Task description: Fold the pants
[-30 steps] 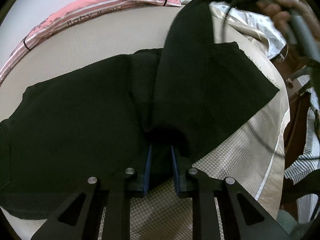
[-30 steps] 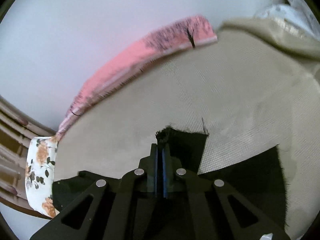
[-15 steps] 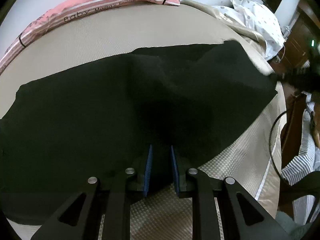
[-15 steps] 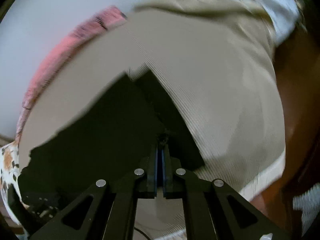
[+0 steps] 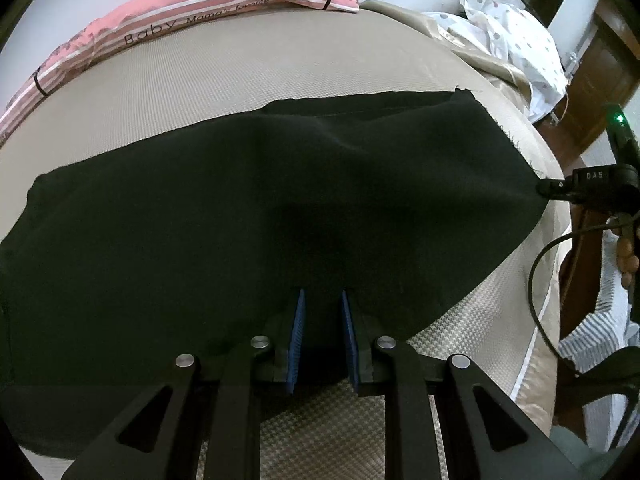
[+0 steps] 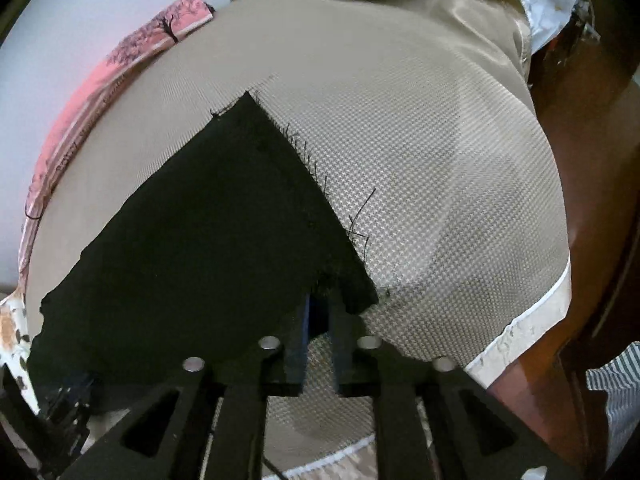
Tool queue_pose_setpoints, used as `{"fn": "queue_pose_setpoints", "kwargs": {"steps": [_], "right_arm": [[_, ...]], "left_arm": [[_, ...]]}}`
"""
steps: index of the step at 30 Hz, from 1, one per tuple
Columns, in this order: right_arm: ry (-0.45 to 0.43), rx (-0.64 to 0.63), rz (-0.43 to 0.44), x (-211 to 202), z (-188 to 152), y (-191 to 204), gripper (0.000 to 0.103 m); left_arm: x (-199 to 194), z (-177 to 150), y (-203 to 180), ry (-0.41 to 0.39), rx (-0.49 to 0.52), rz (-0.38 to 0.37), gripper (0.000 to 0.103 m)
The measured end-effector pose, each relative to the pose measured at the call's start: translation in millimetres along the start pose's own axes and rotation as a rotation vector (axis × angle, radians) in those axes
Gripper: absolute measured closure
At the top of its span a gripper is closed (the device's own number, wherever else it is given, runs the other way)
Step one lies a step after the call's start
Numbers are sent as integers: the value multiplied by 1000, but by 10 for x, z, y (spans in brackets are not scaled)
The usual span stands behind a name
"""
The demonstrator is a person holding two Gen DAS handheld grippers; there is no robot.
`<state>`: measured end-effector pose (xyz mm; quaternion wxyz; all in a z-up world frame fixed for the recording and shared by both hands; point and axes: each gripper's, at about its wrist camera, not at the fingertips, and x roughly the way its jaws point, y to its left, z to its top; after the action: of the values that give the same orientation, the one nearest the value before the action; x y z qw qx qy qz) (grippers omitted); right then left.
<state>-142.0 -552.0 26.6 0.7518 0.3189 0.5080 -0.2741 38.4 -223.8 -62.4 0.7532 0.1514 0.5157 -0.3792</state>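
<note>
Black pants (image 5: 248,216) lie folded lengthwise on a beige mattress (image 5: 248,84). My left gripper (image 5: 322,312) grips the near edge of the pants, blue pads either side of the cloth. My right gripper (image 6: 318,312) is slightly parted at the frayed hem corner (image 6: 340,280) of the pants (image 6: 200,232), with the cloth edge at its tips. In the left wrist view the right gripper (image 5: 554,189) sits at the pants' right corner.
A pink striped pillow (image 5: 192,12) lies along the far edge of the mattress. Rumpled beige and white spotted bedding (image 5: 516,44) is piled at the far right. The mattress edge (image 6: 528,312) drops to a wooden floor (image 6: 592,208) on the right.
My right gripper carried the raised leg over and laid it flat on the other leg, pulling to the right. Its jaws have parted slightly. My left gripper stayed put.
</note>
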Motion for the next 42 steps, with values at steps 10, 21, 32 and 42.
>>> {"fn": "queue_pose_setpoints", "kwargs": {"steps": [10, 21, 32, 42], "right_arm": [[-111, -209, 171, -393, 653, 287, 78], [80, -428, 218, 378, 1424, 721, 78], [132, -538, 262, 659, 1437, 823, 93], [-225, -457, 195, 17, 1162, 700, 100]], "left_arm": [[-288, -5, 350, -37, -69, -42, 54], [-576, 33, 1244, -163, -333, 97, 49], [-564, 40, 1841, -188, -451, 212, 49], [-539, 40, 1977, -213, -500, 225, 49]]}}
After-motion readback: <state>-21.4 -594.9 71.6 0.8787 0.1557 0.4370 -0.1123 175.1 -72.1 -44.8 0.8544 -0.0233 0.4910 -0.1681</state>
